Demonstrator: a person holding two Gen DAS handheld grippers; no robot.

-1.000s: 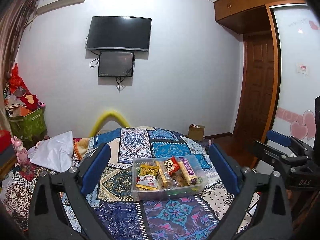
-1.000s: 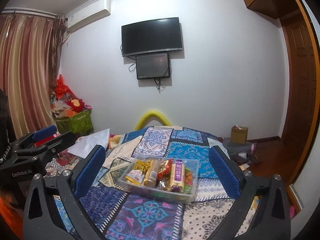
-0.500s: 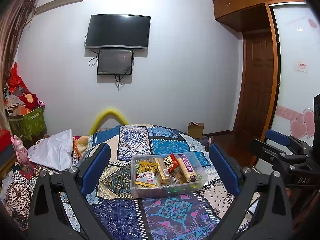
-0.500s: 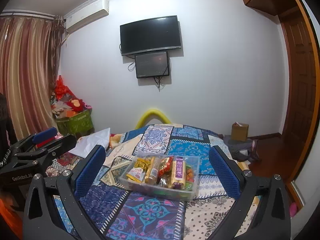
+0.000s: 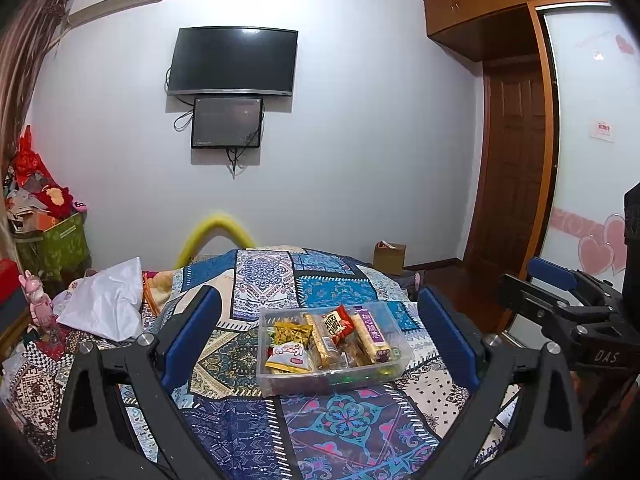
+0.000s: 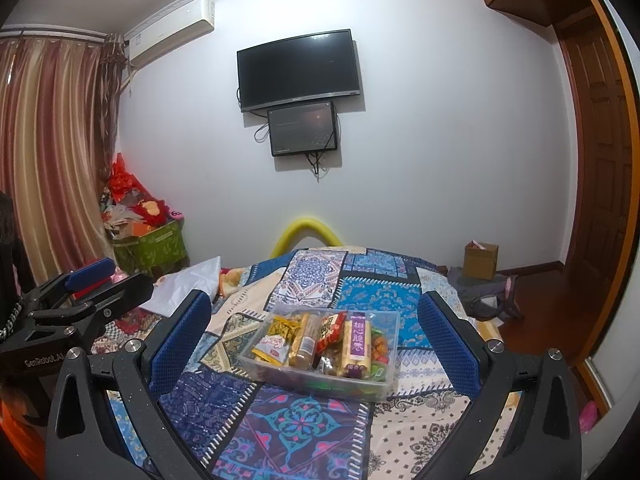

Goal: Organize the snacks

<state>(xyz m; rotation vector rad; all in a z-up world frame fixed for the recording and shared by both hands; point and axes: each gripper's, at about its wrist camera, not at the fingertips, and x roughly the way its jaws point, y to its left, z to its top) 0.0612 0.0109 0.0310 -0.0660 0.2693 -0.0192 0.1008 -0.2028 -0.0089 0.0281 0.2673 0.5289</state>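
Observation:
A clear plastic box full of snack packets sits on a patchwork bedspread. Inside lie a purple-labelled bar, a red packet, a yellow packet and a white-and-yellow packet. My left gripper is open and empty, held above the bed in front of the box. My right gripper is also open and empty, at a similar height. Each gripper shows at the edge of the other's view.
A white bag lies on the bed's left side. A yellow foam arch stands at the bed's far end. A green bin of clutter stands by the curtain. A cardboard box sits on the floor near the wooden door.
Both grippers have risen slightly, so the box sits a little lower in each view. Both stay open and empty.

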